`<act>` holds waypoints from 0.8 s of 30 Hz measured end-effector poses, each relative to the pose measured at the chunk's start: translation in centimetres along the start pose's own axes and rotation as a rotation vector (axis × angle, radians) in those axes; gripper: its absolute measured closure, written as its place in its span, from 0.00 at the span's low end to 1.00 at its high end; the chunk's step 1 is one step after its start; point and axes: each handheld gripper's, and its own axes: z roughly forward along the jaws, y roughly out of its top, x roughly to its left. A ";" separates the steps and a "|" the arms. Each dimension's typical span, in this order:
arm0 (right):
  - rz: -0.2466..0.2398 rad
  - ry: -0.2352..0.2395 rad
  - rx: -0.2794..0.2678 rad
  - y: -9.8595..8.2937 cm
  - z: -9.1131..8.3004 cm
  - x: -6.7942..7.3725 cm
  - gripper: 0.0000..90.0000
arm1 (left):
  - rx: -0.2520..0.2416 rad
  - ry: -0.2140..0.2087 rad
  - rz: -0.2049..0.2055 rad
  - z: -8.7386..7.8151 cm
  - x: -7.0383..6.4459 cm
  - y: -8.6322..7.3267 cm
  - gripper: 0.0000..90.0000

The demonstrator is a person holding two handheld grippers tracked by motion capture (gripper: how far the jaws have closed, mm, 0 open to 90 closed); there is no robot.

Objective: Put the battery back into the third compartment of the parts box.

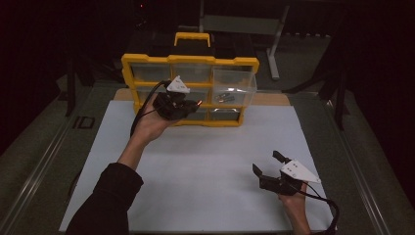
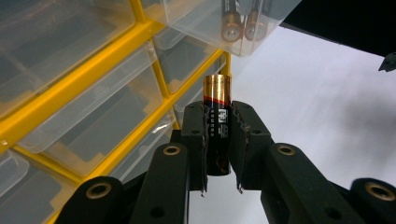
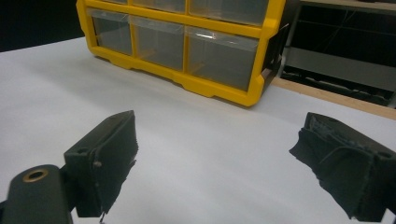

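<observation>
A black and copper cylindrical battery (image 2: 217, 122) is clamped upright between the jaws of the left gripper (image 2: 217, 140), held up in front of the yellow plastic drawer cabinet (image 1: 147, 63), just below its pulled-out clear drawer (image 1: 235, 81). The left forearm (image 1: 132, 147) is stretched forward, palm turned up. The right gripper (image 1: 266, 164) is held low over the white table sheet (image 1: 205, 161), well apart, its jaws spread wide with nothing between them.

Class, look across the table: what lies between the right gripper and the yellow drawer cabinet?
Bare white tabletop alone separates the right gripper from the yellow drawer cabinet, seen in the right gripper view.
</observation>
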 end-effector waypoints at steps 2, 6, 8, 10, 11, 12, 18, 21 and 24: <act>0.001 0.000 0.001 0.0 0.0 0.0 0.13 | -0.004 -0.002 -0.002 -0.1 0.1 0.1 0.85; 0.000 0.001 0.000 0.0 0.0 0.0 0.13 | -0.008 -0.002 -0.002 -0.2 0.2 0.2 0.85; 0.000 0.000 0.000 0.0 0.0 0.0 0.13 | -0.012 -0.003 -0.002 -0.3 0.3 0.3 0.85; 0.000 0.001 0.000 0.0 0.0 0.0 0.13 | -0.014 -0.003 0.000 -0.4 0.3 0.5 0.85; 0.000 0.001 0.000 0.0 0.0 0.0 0.13 | -0.014 -0.002 0.004 -0.5 0.3 0.5 0.85; -0.001 0.001 0.000 0.0 0.0 0.0 0.13 | -0.016 -0.004 0.005 -0.5 0.3 0.6 0.85; -0.001 0.002 0.000 0.0 0.0 0.0 0.13 | -0.016 -0.005 0.017 -0.6 0.2 1.0 0.85; 0.000 0.002 0.001 0.0 0.0 0.0 0.13 | -0.022 -0.008 0.015 -0.6 0.1 1.1 0.85; 0.001 0.002 0.000 0.0 0.0 0.0 0.13 | -0.025 -0.007 0.013 -0.7 0.2 1.2 0.85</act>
